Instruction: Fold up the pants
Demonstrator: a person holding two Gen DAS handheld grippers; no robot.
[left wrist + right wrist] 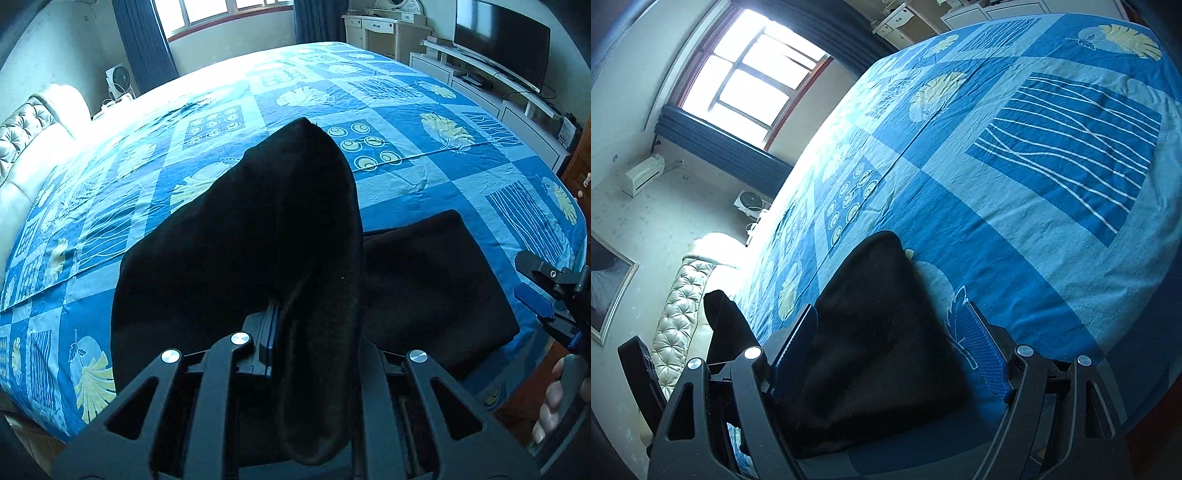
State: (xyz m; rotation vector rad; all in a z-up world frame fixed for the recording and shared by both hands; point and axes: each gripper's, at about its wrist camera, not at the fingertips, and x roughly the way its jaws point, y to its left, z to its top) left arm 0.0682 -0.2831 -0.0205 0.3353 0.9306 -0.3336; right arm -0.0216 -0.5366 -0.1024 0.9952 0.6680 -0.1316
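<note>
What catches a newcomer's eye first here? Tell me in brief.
The black pants, lifted in a peak by the left gripper, fill the left wrist view. Beneath them spreads the blue patchwork bedspread, with the right gripper open over a folded part near the bed's edge.

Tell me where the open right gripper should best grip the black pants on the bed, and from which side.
Probably the near edge of the flat part of the pants, lying between the open fingers of the right gripper. Come in low along the bedsheet, from the bed's near side. The left gripper already holds the other part lifted.
</note>
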